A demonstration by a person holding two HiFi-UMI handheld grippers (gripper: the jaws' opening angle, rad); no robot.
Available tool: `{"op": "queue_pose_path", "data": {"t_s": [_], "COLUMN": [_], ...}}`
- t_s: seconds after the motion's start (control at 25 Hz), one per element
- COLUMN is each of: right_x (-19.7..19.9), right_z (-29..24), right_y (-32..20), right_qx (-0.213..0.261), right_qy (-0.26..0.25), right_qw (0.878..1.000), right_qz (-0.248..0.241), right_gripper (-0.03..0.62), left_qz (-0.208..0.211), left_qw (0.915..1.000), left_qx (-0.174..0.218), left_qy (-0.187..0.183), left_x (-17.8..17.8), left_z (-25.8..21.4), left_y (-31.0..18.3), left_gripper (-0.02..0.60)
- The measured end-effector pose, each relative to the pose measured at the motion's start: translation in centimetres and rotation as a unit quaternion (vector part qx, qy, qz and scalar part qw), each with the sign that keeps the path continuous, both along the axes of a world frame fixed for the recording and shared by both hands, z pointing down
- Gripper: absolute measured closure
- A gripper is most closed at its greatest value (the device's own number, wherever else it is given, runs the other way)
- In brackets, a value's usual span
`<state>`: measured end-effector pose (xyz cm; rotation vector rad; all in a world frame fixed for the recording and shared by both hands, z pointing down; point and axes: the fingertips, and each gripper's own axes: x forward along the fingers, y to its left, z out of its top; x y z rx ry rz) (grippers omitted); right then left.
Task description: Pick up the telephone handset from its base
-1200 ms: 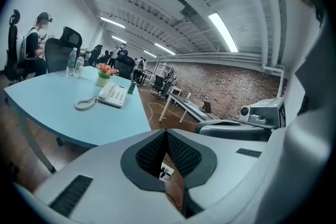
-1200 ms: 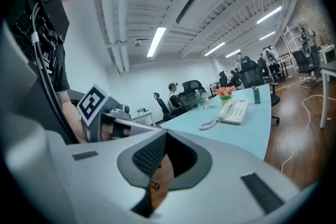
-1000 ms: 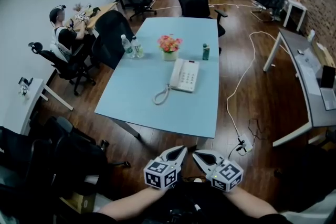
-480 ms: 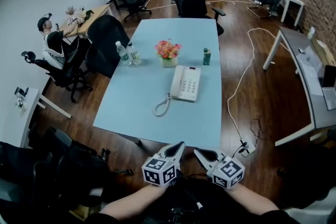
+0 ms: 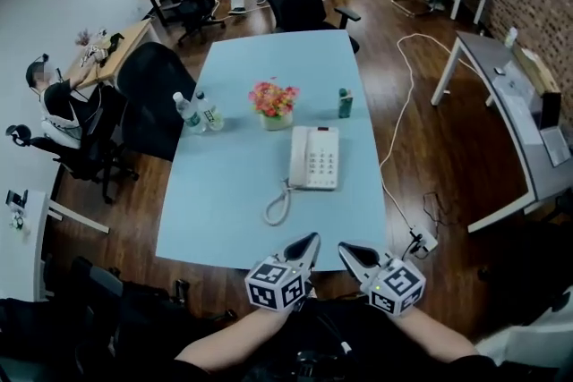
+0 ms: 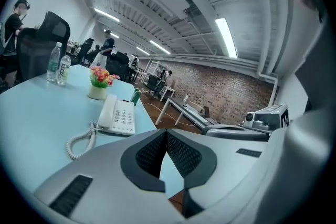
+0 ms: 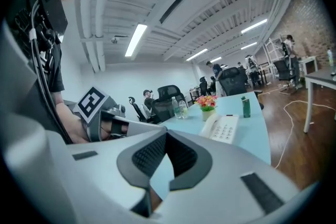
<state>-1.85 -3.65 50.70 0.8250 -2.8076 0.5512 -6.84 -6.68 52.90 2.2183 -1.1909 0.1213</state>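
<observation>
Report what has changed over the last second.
The person has stepped closer to the table; the telephone now lies nearer both grippers. Nothing was grasped. The left gripper and right gripper stay shut and empty, the handset still resting on it.

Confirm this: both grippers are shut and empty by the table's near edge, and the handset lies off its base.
Wrong on the handset: the head view shows it resting on the telephone base. The left gripper and right gripper are indeed shut and empty by the near edge of the table.
</observation>
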Motion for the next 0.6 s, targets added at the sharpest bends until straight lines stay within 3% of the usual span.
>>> {"op": "queue_pose_path", "data": {"t_s": [0.36,0.6], "right_x": [-2.4,-3.1], "right_z": [0.0,0.8], "right_y": [-4.0,-6.9], "right_qx": [-0.001,-0.005], "right_qy": [0.003,0.016], "right_qw": [0.999,0.999], "right_qz": [0.049,0.034], "right_gripper": [0.577,0.577], "left_qz": [0.026,-0.015], "left_qw": [0.9996,0.9993], "left_qx": [-0.006,0.012], "left_qy": [-0.012,-0.032], "left_x": [-3.9,-6.9], "left_z": [1.5,1.9], "left_y": [-4.5,-10.6], "left_gripper": [0.581,0.581]}}
